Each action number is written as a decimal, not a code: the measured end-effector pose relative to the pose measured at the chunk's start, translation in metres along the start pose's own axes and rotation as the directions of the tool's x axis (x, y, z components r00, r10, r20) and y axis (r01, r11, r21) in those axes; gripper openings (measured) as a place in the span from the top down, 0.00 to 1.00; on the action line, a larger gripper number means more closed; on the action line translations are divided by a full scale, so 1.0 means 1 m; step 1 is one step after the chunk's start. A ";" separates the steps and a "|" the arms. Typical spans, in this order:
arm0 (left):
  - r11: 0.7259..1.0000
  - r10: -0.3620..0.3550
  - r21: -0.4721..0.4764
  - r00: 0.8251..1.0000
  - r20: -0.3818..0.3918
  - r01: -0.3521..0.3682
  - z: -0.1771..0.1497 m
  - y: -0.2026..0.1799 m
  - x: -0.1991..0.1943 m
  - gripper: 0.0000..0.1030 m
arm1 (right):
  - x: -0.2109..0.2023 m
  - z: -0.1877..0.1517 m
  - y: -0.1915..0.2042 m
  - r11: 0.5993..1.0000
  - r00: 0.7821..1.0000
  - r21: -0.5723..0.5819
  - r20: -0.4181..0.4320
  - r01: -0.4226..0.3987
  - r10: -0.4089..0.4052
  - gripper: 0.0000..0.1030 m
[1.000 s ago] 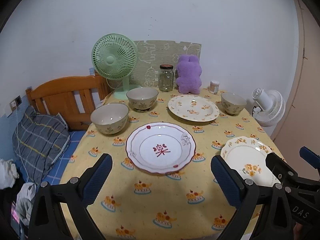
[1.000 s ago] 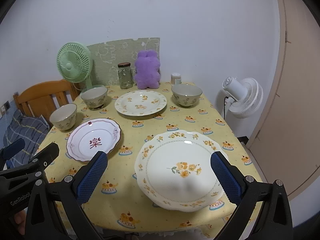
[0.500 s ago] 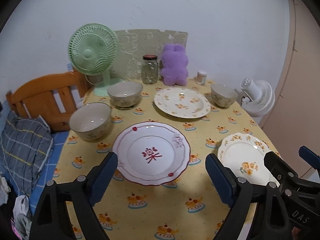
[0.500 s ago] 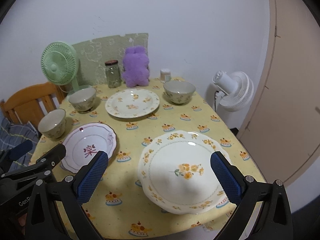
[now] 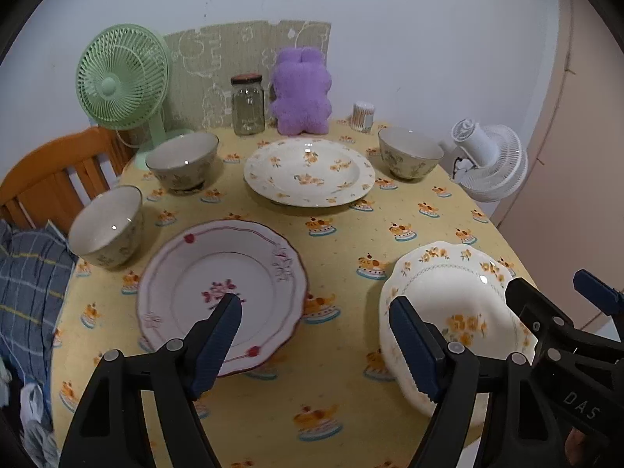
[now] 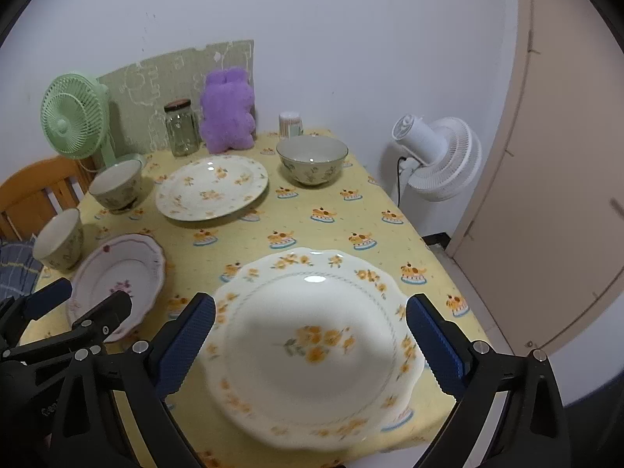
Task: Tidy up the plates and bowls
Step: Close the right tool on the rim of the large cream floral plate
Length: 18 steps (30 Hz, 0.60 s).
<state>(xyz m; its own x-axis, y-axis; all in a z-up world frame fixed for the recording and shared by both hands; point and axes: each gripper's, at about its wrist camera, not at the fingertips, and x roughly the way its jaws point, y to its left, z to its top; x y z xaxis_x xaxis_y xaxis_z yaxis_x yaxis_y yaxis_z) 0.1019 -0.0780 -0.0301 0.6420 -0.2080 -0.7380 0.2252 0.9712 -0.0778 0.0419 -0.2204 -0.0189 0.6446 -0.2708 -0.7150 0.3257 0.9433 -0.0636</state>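
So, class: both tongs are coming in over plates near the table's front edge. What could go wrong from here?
1. The yellow-flowered plate lies at the table edge; a nudge from the right tongs might tip it off.
2. The left tongs are closing with only one finger over the red-trimmed plate: possibly a glancing, chipping contact.

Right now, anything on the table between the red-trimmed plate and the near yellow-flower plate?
No: only bare tablecloth separates the red-trimmed plate from the yellow-flower plate, clearest in the left wrist view.
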 end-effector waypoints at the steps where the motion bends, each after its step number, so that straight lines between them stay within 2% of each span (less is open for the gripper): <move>1: 1.000 0.011 -0.014 1.000 -0.006 -0.011 0.001 -0.005 0.005 0.23 | 0.007 0.002 -0.006 1.000 1.000 -0.004 -0.007 -0.011 0.011 0.04; 4: 0.998 0.049 -0.034 0.998 -0.041 -0.050 0.002 -0.022 0.021 0.24 | 0.028 0.006 -0.023 0.999 0.999 -0.019 -0.032 -0.036 0.035 0.04; 6: 0.997 0.058 -0.044 0.996 -0.070 -0.061 -0.001 -0.030 0.029 0.29 | 0.041 0.007 -0.034 0.999 0.997 -0.024 -0.055 -0.049 0.048 0.04; 9: 0.996 0.068 -0.056 0.988 -0.136 -0.076 -0.005 -0.045 0.046 0.32 | 0.061 0.005 -0.050 0.998 0.993 -0.026 -0.100 -0.062 0.059 0.04; 13: 0.992 0.090 -0.069 0.976 -0.201 -0.106 -0.014 -0.060 0.064 0.36 | 0.087 -0.001 -0.067 0.996 0.981 -0.021 -0.177 -0.085 0.080 0.09; 18: 0.989 0.097 -0.086 0.965 -0.242 -0.120 -0.021 -0.071 0.078 0.45 | 0.111 -0.010 -0.077 0.994 0.963 -0.023 -0.249 -0.107 0.098 0.15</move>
<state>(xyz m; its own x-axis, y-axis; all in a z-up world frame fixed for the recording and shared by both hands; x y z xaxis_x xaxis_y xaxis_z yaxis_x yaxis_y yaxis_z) 0.1208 -0.1613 -0.0960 0.4639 -0.0788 -0.8823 0.0827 0.9955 -0.0454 0.0814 -0.3210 -0.1005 0.4804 -0.1208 -0.8687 0.2391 0.9710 -0.0028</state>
